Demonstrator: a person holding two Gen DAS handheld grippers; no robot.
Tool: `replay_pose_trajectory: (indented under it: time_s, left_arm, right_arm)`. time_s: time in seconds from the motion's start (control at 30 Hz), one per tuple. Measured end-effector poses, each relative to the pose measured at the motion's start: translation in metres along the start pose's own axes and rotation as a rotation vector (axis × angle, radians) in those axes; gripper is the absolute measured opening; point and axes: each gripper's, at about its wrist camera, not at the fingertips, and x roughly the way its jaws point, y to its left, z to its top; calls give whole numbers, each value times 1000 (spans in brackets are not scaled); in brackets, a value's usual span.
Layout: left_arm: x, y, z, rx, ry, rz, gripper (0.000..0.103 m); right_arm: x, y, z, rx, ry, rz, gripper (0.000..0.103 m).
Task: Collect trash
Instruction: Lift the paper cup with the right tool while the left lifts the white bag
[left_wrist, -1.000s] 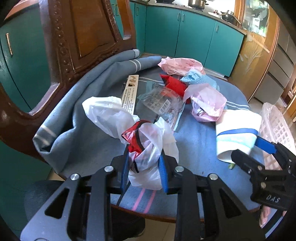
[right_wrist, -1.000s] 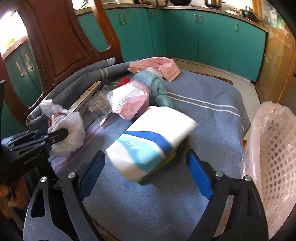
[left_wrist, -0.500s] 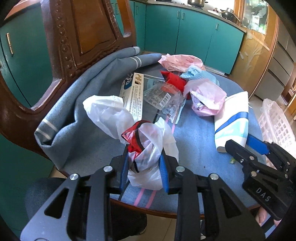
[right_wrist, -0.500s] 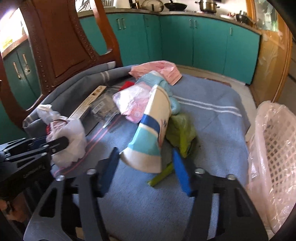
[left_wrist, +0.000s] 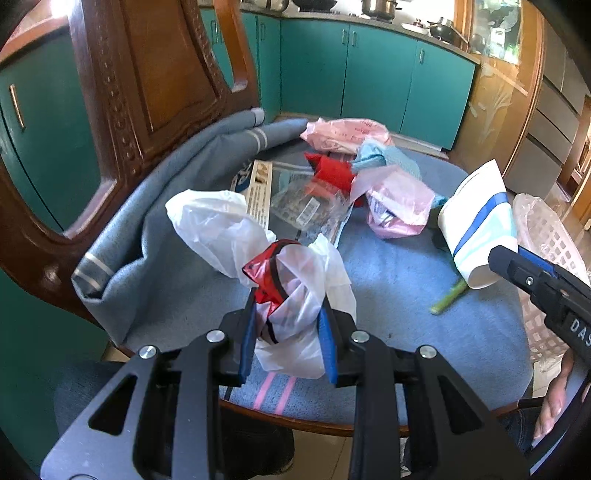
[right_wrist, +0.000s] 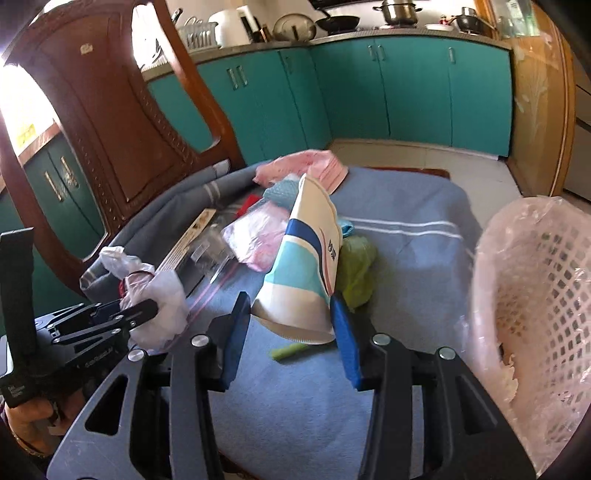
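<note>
Nearest in the left wrist view, the left gripper (left_wrist: 288, 332) is clamped on a crumpled white plastic bag (left_wrist: 295, 295) with a red wrapper (left_wrist: 264, 273) tucked inside it; the bag sits squarely between the two blue pads, bulging out above and below them, and its loose upper end flares away to the left. Nearest in the right wrist view, the right gripper (right_wrist: 291, 332) pinches the lower end of a white carton (right_wrist: 306, 258) with blue and turquoise bands; the carton stands tilted between the blue pads, with its top leaning away from the camera, and its bottom edge is lifted off the cloth. Just under the carton a short green stick (right_wrist: 290, 351) lies on the blue-grey tablecloth (right_wrist: 314, 406) that covers the round table. Directly behind the carton sits a crumpled yellow-green bag (right_wrist: 354, 273). To the right, close beside the table edge, stands a pink perforated basket (right_wrist: 535, 314) lined with thin clear plastic. Farther back, in the middle of the table, lies a cluster of other rubbish: a clear printed wrapper (left_wrist: 310, 210), a long printed card strip (left_wrist: 258, 192), a pale pink bag (left_wrist: 399, 206), a red wrapper piece (left_wrist: 332, 173), a light blue cloth-like bundle (left_wrist: 384, 158) and, farthest, a flat pink bag (left_wrist: 347, 131). Behind the table on the left rises a carved wooden chair back (left_wrist: 147, 85), with part of the tablecloth bunched up against it. At the far wall run teal kitchen cabinets (right_wrist: 406, 92) with pots on the counter above.
</note>
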Motion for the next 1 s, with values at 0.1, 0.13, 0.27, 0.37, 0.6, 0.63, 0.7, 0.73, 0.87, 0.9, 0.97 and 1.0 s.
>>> replay_pose_trajectory:
  time_s: [0.1,0.13,0.27,0.37,0.6,0.63,0.7,0.73,0.87,0.9,0.97,1.0]
  left_arm:
    - [-10,-1,2,6,-26,-15,31]
    - [-14,-1,3,6,-36,-20,31]
    - [-26,-5,6,23,-71,-16,31]
    - [-32,-12,9,42,-90,-11,31]
    - [-32,-24,11,65,-93,-30,31]
    - [-32,-26,10,67,-89,-32,31]
    - [-30,-28,8,74,-83,-33,31]
    - [-29,-29,8,76,-78,-34,31]
    - [-27,-29,8,73,-73,-36,31]
    - [-27,-28,8,71,-74,-36,31]
    - [-28,-27,7,70,-72,-37,31]
    - [-28,-27,6,70,-71,-37,31]
  right_arm:
    - [-9,-5,3,26,-35,38,45]
    - [-13,-7,4,30,-47,48,45]
    - [-27,-15,8,40,-91,54,43]
    - [-31,-20,9,45,-104,44,43]
    - [-24,-22,3,35,-65,7,43]
    - [-21,-23,3,37,-50,1,43]
    - [-12,-25,1,48,-13,-22,43]
    - [-8,-27,0,55,6,-28,43]
    - [9,-35,-4,82,64,-72,49]
    - [10,-34,-4,81,57,-61,51]
    - [13,-33,-3,87,50,-41,55]
    - [15,-33,-4,98,48,-27,55]
